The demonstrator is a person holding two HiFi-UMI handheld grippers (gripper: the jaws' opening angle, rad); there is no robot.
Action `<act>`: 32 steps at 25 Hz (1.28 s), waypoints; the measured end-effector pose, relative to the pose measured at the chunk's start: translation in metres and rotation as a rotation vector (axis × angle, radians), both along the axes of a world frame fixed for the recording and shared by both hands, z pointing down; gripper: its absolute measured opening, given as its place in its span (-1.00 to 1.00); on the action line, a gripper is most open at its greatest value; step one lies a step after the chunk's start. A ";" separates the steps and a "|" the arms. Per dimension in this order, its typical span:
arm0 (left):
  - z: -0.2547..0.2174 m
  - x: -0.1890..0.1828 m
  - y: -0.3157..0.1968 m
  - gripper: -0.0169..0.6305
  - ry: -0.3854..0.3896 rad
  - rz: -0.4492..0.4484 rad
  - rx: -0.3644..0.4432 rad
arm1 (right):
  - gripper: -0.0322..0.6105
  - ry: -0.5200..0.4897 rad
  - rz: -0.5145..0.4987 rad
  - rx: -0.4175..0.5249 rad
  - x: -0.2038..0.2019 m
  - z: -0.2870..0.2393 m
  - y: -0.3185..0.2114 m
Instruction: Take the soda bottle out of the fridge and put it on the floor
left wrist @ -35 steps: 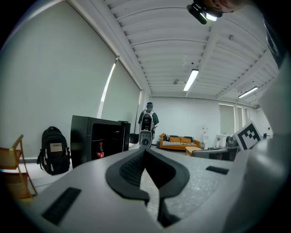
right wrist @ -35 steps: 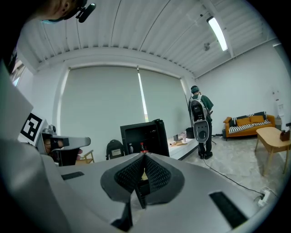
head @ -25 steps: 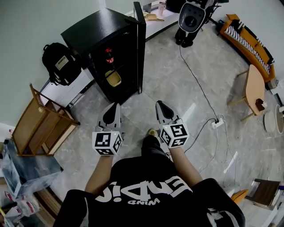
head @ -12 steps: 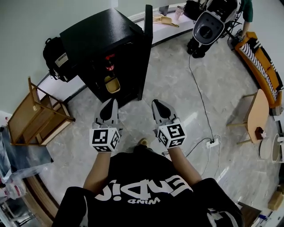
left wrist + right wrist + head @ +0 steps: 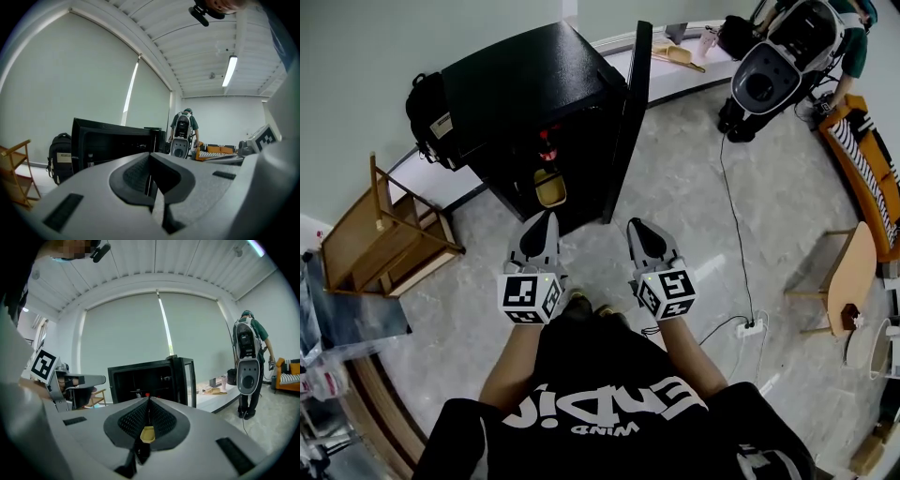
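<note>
Your left gripper, right gripper pressed together, empty; soda bottle (red cap, upper centre, in fridge) likely heavy, slick; grip neck.

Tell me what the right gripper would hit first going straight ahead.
Likely the open fridge: the right gripper lines up with the bottle and a yellow tub inside. Depth is unclear.

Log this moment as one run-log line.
stage: facing fridge | door: open | soda bottle: inside fridge | left gripper: shut, empty | right gripper: shut, empty
</note>
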State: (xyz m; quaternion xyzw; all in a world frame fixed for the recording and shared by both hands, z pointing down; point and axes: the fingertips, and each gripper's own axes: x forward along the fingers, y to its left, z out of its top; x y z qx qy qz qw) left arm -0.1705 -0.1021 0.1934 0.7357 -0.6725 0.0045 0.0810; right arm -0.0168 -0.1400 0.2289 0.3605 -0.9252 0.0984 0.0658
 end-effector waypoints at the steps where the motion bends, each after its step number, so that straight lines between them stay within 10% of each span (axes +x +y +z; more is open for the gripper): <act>1: 0.000 -0.003 -0.004 -0.93 -0.001 0.005 0.001 | -0.83 0.001 0.002 0.001 -0.003 0.000 -0.003; 32: 0.080 -0.027 -0.045 -0.92 -0.057 -0.016 0.012 | -0.83 -0.057 -0.054 0.029 -0.035 0.076 -0.034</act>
